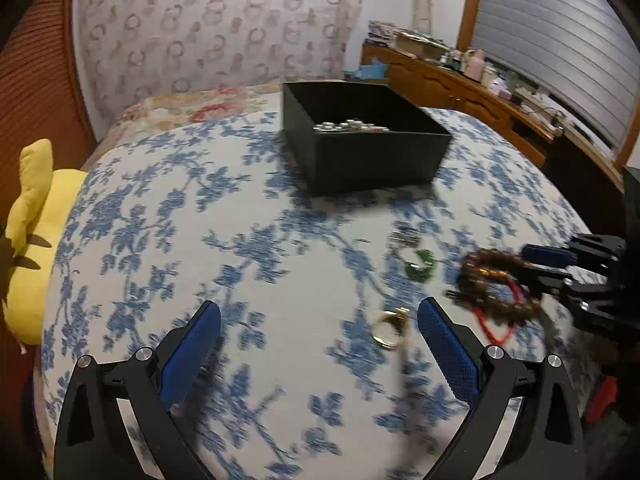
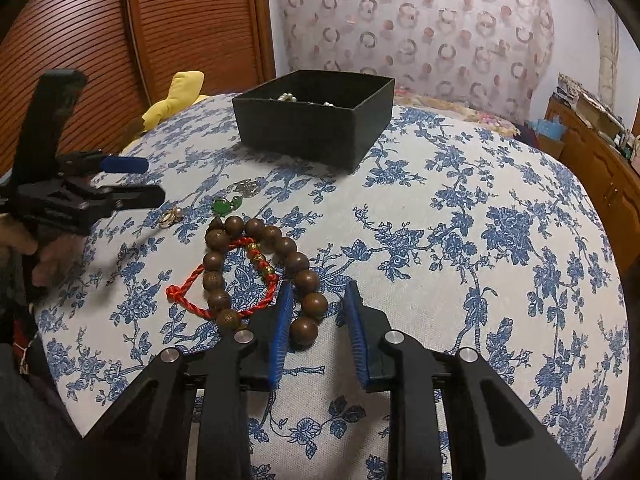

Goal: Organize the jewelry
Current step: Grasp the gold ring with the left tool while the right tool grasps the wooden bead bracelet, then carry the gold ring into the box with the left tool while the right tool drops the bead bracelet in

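On the blue-flowered bedspread (image 2: 460,240) lies a brown wooden bead bracelet (image 2: 256,264) across a red cord bracelet (image 2: 192,296). My right gripper (image 2: 319,286) straddles its nearest beads; the beads rest by the left pad and a gap shows at the right pad. My left gripper (image 1: 320,306) stands wide open just above the cloth, with a gold ring (image 1: 390,330) lying near its right finger. Green earrings (image 1: 420,264) and a small silver piece (image 1: 404,238) lie beyond. A black box (image 1: 360,152) farther back holds pearls (image 1: 348,125).
A yellow plush toy (image 1: 32,240) sits at the bed's left edge by a slatted wooden door (image 2: 100,40). A cluttered wooden dresser (image 1: 480,88) runs along the right. A patterned curtain (image 1: 220,28) hangs behind the bed. A hand (image 2: 44,256) holds the left gripper (image 2: 150,180).
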`<state>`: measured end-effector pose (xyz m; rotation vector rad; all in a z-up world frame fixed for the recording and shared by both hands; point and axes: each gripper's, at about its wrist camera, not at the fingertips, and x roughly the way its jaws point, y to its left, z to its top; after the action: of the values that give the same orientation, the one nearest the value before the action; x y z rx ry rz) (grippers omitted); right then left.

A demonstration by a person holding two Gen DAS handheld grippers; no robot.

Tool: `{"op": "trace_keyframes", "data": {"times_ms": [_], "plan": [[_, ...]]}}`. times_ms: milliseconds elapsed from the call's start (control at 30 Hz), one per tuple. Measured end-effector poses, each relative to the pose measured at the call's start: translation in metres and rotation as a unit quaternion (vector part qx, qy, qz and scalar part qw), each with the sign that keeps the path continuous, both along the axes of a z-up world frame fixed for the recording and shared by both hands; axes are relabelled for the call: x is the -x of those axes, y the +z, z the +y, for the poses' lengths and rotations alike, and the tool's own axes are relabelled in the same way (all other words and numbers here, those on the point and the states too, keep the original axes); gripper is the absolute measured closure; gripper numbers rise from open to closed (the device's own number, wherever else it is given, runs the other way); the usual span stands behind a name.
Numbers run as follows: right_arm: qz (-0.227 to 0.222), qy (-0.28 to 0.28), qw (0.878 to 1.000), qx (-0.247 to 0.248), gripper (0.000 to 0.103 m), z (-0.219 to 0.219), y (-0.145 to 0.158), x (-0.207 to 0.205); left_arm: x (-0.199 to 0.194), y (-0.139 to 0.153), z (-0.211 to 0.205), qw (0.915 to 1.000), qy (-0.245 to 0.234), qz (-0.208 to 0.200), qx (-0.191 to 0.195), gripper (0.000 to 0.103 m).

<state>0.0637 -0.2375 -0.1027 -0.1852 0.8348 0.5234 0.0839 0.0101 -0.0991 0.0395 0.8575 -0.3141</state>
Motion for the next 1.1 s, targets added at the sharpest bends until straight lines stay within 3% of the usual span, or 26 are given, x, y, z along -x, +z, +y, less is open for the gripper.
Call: {"op": "trace_keyframes", "data": {"times_ms": [200, 267, 367, 500, 567, 633, 1100], "plan": [[0.0, 0.0, 1.0, 0.0, 0.074, -0.001, 0.0, 0.0, 0.008, 0.0, -0.021, 0.9995, -0.031, -0.001, -0.006, 0.013], [0.0, 0.0, 1.0, 0.0, 0.074, -0.001, 0.0, 0.0, 0.009, -0.001, -0.025, 0.9993, -0.038, 0.003, -0.007, 0.032], [0.0, 0.0, 1.0, 0.0, 0.074, -0.001, 0.0, 0.0, 0.008, -0.004, -0.031, 0.9987, -0.048, 0.01, -0.012, 0.054], [0.0, 0.0, 1.0, 0.0, 0.074, -0.001, 0.0, 0.0, 0.008, -0.006, -0.036, 0.9983, -0.054, 0.009, -0.019, 0.064], [0.0, 0.0, 1.0, -0.001, 0.074, -0.001, 0.0, 0.0, 0.01, -0.006, -0.038, 0.9982, -0.055, 0.005, -0.021, 0.078], [0.0, 0.0, 1.0, 0.0, 0.074, -0.001, 0.0, 0.0, 0.011, -0.006, -0.039, 0.998, -0.058, 0.001, -0.027, 0.085], [-0.001, 0.0, 1.0, 0.001, 0.074, -0.001, 0.0, 0.0, 0.027, 0.017, -0.031, 0.9984, -0.041, -0.038, 0.004, 0.085]]}}
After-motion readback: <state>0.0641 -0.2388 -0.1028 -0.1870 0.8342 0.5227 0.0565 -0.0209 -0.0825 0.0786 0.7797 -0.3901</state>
